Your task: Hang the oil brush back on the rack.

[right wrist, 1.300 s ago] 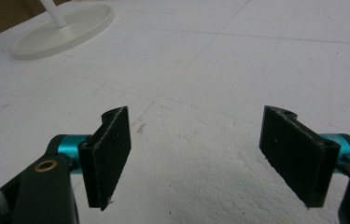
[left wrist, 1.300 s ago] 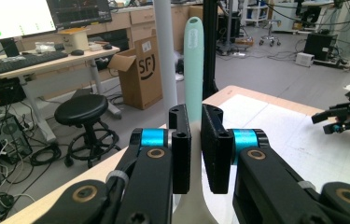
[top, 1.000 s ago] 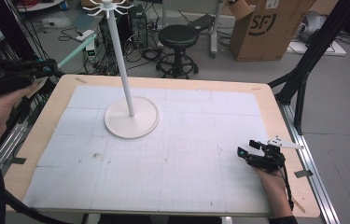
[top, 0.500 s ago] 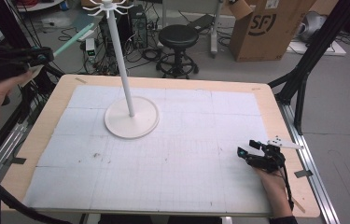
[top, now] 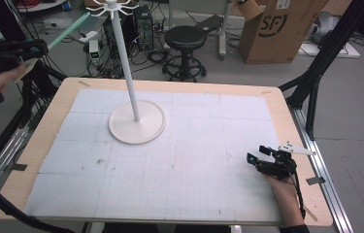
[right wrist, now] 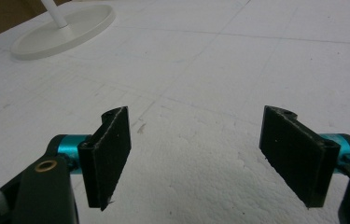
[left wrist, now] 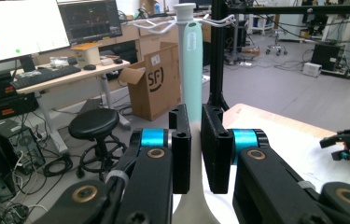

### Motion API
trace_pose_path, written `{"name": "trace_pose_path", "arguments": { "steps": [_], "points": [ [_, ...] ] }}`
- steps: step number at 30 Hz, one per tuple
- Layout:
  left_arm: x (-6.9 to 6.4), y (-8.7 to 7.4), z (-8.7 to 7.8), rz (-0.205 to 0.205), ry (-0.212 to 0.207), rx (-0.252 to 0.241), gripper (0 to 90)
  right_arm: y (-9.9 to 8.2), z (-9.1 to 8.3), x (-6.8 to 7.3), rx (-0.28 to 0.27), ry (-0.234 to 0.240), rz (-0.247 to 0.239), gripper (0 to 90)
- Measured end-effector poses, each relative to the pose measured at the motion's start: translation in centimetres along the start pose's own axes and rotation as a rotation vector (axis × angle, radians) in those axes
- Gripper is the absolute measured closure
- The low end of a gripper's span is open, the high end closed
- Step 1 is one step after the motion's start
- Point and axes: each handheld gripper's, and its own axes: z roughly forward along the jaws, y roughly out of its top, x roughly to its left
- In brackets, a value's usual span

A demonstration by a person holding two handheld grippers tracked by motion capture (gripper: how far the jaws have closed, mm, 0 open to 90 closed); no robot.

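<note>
My left gripper (top: 36, 47) is held in the air off the table's far left corner, shut on a long pale green stick (top: 68, 30) that points up and away toward the stand's top. In the left gripper view the jaws (left wrist: 194, 114) clamp the green stick (left wrist: 192, 70), whose lower end widens and turns whitish. A white stand (top: 137, 127) with a round base, a thin pole and hooked arms (left wrist: 156, 22) at the top stands on the white mat. My right gripper (top: 256, 153) rests on the mat near the front right, open (right wrist: 196, 140), with nothing between its pads.
The white gridded mat (top: 194, 160) covers a wooden table (top: 279, 104). Beyond the far edge are a black stool (top: 184, 39), a cardboard box (top: 276, 26) and cables on the floor. A black frame post (top: 315, 73) rises at the right.
My left hand has risen a little and drifted left with the green stick still clamped. The right gripper has stayed where it was.
</note>
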Motion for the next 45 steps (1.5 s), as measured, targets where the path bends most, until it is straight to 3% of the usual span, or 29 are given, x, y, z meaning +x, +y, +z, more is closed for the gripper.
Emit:
{"name": "trace_pose_path", "arguments": {
  "steps": [13,32,45],
  "points": [
    [0.0,0.0,0.6,0.013,0.001,0.011,82.8,0.0,0.0,0.0,0.000,0.001,-0.003,24.4],
    [-0.7,0.1,0.7,0.039,-0.023,-0.012,82.7,0.0,0.0,0.0,0.001,0.002,-0.003,24.4],
    [-0.8,-0.3,1.2,0.050,0.003,0.008,82.7,0.0,0.0,0.0,0.002,0.002,0.003,24.4]
  ]
}}
